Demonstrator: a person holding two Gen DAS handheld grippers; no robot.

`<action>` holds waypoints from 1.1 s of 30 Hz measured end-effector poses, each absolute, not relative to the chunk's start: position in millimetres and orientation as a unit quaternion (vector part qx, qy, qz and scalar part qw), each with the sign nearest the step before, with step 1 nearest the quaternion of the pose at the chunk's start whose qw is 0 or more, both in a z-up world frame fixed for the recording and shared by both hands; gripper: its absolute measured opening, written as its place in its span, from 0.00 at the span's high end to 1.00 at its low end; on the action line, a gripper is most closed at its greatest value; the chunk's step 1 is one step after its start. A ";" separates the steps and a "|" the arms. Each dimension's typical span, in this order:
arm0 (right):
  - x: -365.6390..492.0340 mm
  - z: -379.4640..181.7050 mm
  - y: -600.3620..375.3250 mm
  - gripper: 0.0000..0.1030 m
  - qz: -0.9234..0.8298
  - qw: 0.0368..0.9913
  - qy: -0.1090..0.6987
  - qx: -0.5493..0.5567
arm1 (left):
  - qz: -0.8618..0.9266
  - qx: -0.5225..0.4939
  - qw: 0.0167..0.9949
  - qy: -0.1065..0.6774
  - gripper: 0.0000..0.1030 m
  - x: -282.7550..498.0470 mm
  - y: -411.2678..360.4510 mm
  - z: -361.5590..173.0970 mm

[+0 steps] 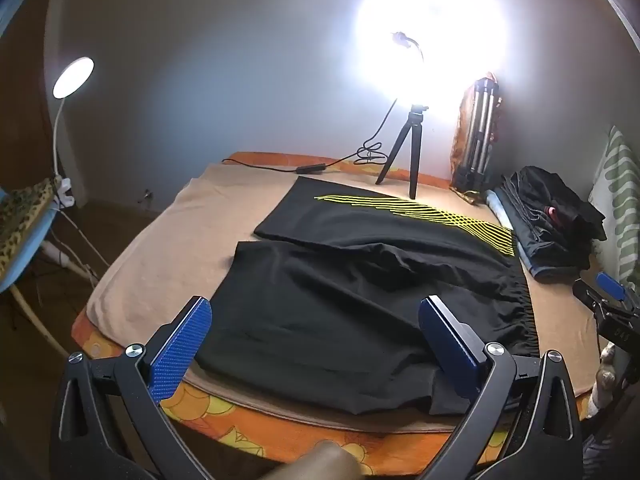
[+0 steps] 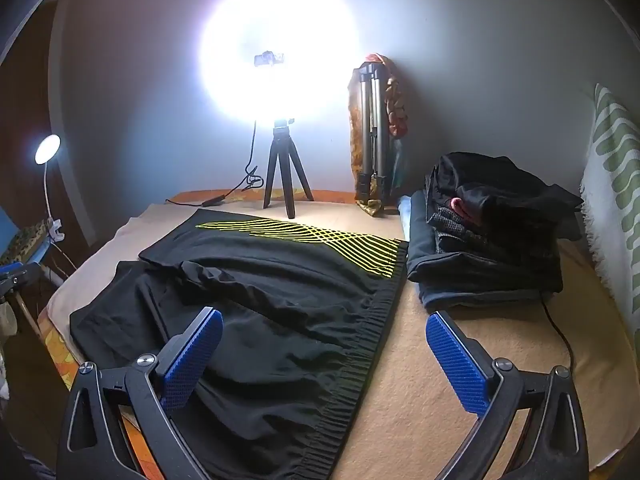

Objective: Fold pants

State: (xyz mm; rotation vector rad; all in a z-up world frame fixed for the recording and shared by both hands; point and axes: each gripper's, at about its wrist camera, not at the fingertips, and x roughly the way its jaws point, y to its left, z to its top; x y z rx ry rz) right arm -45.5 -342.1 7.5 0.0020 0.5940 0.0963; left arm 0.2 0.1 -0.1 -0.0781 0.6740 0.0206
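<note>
Black pants (image 1: pixel 360 280) with yellow line print are laid flat on a beige blanket (image 1: pixel 160 240), in front of the small tripod (image 1: pixel 404 152) that carries the bright light. The waistband (image 2: pixel 372 332) is seen on the side away from the clip lamp (image 1: pixel 72 80); the leg ends lie toward that lamp. A stack of folded clothes (image 2: pixel 492 248) sits just beside the waistband, right of the tripod.

The left gripper (image 1: pixel 316 340) is held above the near leg, jaws spread wide, nothing held. The right gripper (image 2: pixel 324 360) is held over the waistband's near end, jaws also wide apart and empty.

The fabric is judged thin, light and limp, likely somewhat slippery; wrinkles near the crotch suggest it bunches easily. No stiffness is to be expected, so any lifted edge will sag. Hold is best taken at the gathered waistband, where the cloth is thicker, and at the near leg's hem (image 1: pixel 256 276); a pinch through both layers is advised so the lower layer is not left behind.
</note>
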 end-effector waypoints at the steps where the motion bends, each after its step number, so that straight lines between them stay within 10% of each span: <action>1: -46.0 8.0 -342.3 0.00 0.046 0.956 0.291 0.001 | 0.008 -0.039 0.943 0.331 0.00 0.3 0.0 0.0; 33: -45.8 12.4 -347.6 0.00 0.030 0.956 0.291 -0.002 | 0.012 -0.044 0.940 0.338 0.00 2.9 -4.6 -6.0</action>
